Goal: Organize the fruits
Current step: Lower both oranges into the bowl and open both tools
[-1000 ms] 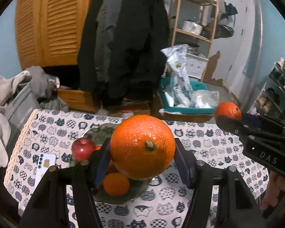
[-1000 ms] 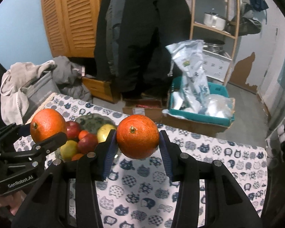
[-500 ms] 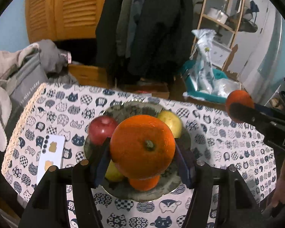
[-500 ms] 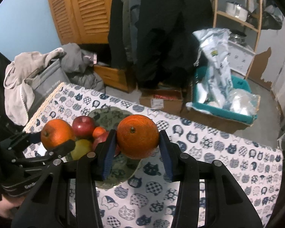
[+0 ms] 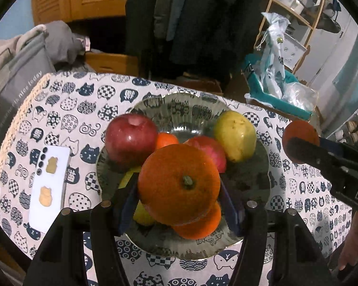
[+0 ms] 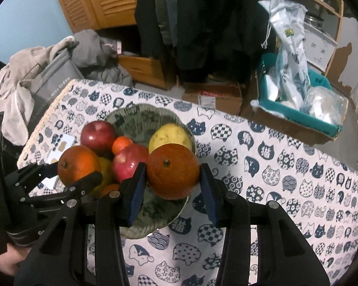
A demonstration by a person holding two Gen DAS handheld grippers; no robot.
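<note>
Above the bowl (image 5: 248, 186): big orange (image 5: 179, 183) clamped in left gripper (image 5: 179, 202), second orange (image 6: 173, 170) clamped in right gripper (image 6: 171, 188), near bowl's right rim. Both grips unchanged over the last second. Both dropped toward the bowl and tipped downward; a second back, held high over the cat-print tablecloth (image 6: 286, 190), bowl mostly behind the fruit. Bowl already carries red apples (image 5: 131, 138), yellow pear (image 5: 235, 135), small tangerines (image 5: 167, 139). Probably placing phase now: lower, find free spots, release. Roll-off risk on the heap. White card (image 5: 49, 188) left of bowl, clear of path.
</note>
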